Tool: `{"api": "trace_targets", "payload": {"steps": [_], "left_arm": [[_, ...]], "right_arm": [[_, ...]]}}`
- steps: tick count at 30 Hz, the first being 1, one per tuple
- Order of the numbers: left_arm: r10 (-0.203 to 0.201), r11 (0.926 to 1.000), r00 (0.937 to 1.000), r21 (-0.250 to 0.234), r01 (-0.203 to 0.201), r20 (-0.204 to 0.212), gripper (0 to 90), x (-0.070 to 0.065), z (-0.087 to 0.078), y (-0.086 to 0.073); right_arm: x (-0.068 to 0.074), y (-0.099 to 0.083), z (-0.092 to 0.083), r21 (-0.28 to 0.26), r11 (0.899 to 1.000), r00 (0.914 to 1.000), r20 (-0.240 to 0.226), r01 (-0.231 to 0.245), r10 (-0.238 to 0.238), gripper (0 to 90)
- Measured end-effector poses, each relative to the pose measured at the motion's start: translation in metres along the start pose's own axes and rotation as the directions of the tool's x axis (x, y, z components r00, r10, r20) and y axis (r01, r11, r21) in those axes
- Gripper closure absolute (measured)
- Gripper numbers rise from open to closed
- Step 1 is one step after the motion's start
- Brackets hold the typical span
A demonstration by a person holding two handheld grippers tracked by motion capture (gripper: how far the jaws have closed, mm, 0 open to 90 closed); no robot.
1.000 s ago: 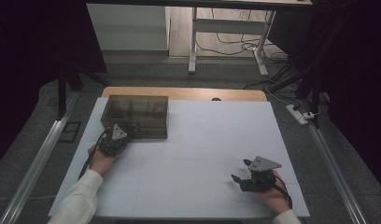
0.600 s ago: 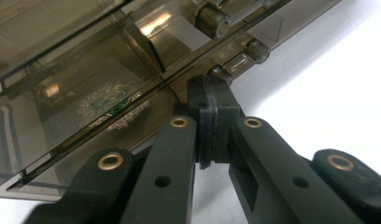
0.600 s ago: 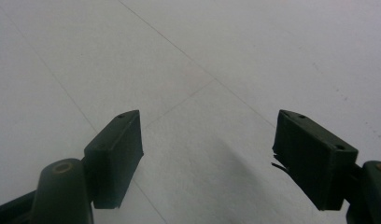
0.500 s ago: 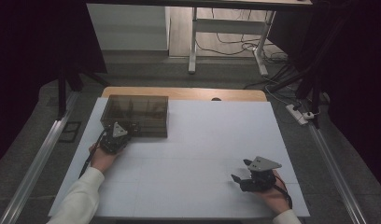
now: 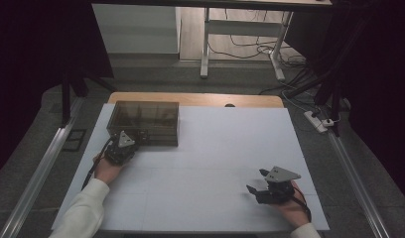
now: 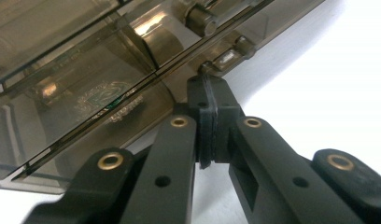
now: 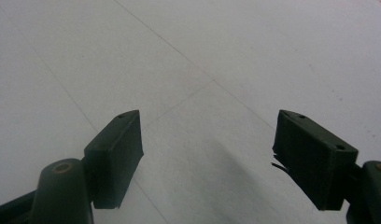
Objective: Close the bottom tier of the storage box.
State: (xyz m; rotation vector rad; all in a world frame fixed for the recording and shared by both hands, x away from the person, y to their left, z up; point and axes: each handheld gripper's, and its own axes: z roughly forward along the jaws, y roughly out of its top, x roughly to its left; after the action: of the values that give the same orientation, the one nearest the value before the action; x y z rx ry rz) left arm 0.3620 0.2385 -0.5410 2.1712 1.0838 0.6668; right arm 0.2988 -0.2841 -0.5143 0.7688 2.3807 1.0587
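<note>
Here, at the far left corner of the white bench (image 5: 210, 163), lies a smoky translucent box (image 5: 143, 121) with its long axis running along the far edge. The left tongs (image 5: 139, 137) sit at the box's near side, close to its near left corner, their tips up against the wall. In the left gripper view those tongs (image 6: 209, 91) are pressed together, with nothing between the pads, and their joined tip meets a small latch tab (image 6: 226, 58) at the seam where the lid joins the base. Whether the tip actually presses the tab or only rests just beside it is hard to tell from this angle. A round hinge-like knob (image 6: 201, 19) sits a little beyond the tab on the same edge.

Across toward the near right corner, the right tongs (image 5: 256, 181) rest low over the bare bench, well apart from the box and pointing leftward. In the right gripper view they (image 7: 207, 154) are spread wide, holding nothing, with only the pale surface beneath.

The box lies straight ahead of the left tongs and touching them, so the left hand (image 5: 108, 168) is by far the nearer. The coming move likely turns on that latch: a nudge along the seam, judged from the tip's placement.
</note>
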Motion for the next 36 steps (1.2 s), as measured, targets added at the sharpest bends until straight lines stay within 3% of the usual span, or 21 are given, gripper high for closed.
{"api": "trace_targets", "payload": {"steps": [8, 19, 23, 27, 31, 36], "left_arm": [[0.007, 0.9995, 0.9998, -0.03, -0.006, 0.018, 88.2, -0.004, -0.017, -0.004], [-0.029, 0.9964, 0.9964, -0.077, 0.035, 0.079, 88.2, -0.005, -0.037, -0.009], [-0.024, 0.9953, 0.9952, -0.091, 0.032, 0.095, 87.4, -0.01, -0.043, -0.011], [-0.038, 0.9936, 0.9885, -0.1, 0.053, 0.146, 78.1, -0.016, -0.049, -0.014], [-0.053, 0.9906, 0.9874, -0.117, 0.071, 0.149, 63.1, -0.024, -0.057, -0.018], [-0.071, 0.9906, 0.9849, -0.104, 0.088, 0.158, 48.6, -0.032, -0.065, -0.023]], "right_arm": [[0.0, 0.0, -0.001, -0.005, 1.0, 1.0, -0.004, 0.0, 0.0, 23.6], [0.0, -0.001, -0.002, -0.004, 1.0, 1.0, 0.0, 0.001, -0.001, 23.6], [0.0, -0.001, -0.002, -0.003, 1.0, 1.0, 0.001, 0.002, -0.002, 23.6], [0.0, -0.002, -0.002, -0.001, 1.0, 1.0, -0.001, -0.001, 0.001, 23.6], [-0.001, -0.002, -0.002, 0.0, 1.0, 1.0, -0.002, -0.004, 0.004, 23.7], [-0.002, -0.003, -0.002, -0.003, 1.0, 1.0, -0.004, -0.007, 0.007, 23.6]]}}
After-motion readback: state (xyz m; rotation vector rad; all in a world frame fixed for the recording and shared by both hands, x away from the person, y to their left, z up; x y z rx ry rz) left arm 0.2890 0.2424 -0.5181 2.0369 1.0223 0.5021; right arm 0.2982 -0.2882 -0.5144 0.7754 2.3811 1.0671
